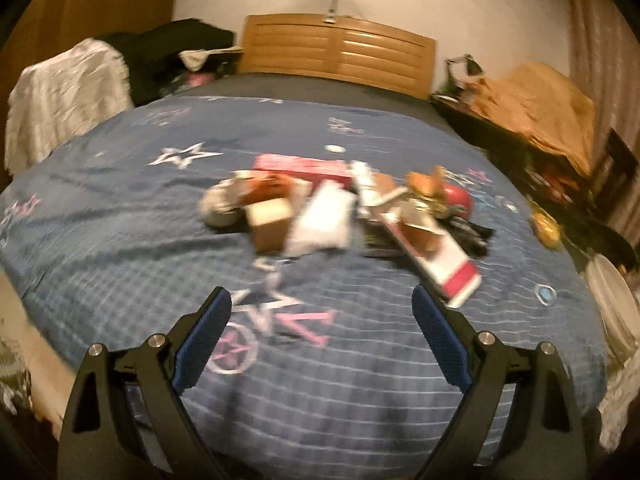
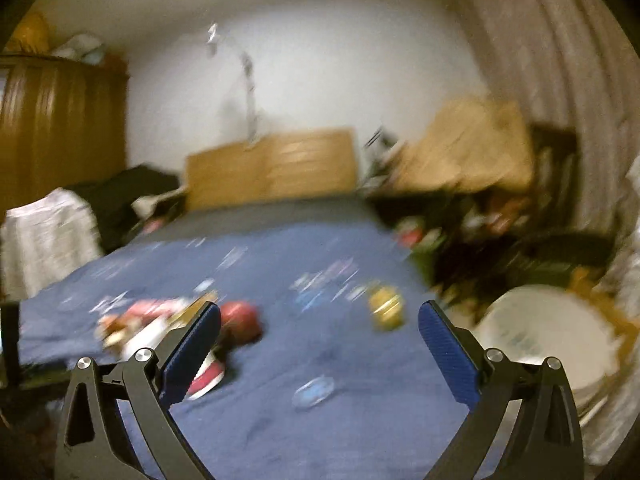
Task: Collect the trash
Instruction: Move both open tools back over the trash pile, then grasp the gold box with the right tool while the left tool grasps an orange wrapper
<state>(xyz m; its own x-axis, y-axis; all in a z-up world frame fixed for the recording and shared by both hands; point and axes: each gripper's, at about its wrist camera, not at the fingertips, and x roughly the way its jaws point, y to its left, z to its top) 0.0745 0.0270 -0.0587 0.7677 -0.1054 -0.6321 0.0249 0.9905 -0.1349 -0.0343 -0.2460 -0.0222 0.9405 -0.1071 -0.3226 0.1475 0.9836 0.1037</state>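
- The trash pile (image 1: pixel 340 208) lies heaped in the middle of the bed (image 1: pixel 120 216), on the blue star-print cover: a small brown box (image 1: pixel 270 222), a white wrapper (image 1: pixel 320 220), a flat pink box (image 1: pixel 304 166) behind them, and a long red-and-white carton (image 1: pixel 440 256) sticking out toward the near right.
- The pieces overlap and lean on each other, so pulling one out is likely to drag or tip its neighbours across the cover.
- A red round thing (image 1: pixel 460 198) sits at the pile's right edge and a yellow one (image 2: pixel 386 306) lies apart, near the bed's right side; either could roll off onto the cluttered floor if nudged.
- The left tool (image 1: pixel 322 306) hangs over the near part of the bed with its jaws spread wide and nothing between them, well short of the pile.
- The right tool (image 2: pixel 320 320) is likewise wide apart and empty, aimed between the red thing and the yellow one.
- Both views are smeared, the right one badly; closing in at this pace risks overshooting or pinching the soft cover along with a piece.
- A white round container (image 2: pixel 548 344) stands off the bed to the right, perhaps the bin; I cannot tell for sure, and a light wrapper could miss it.
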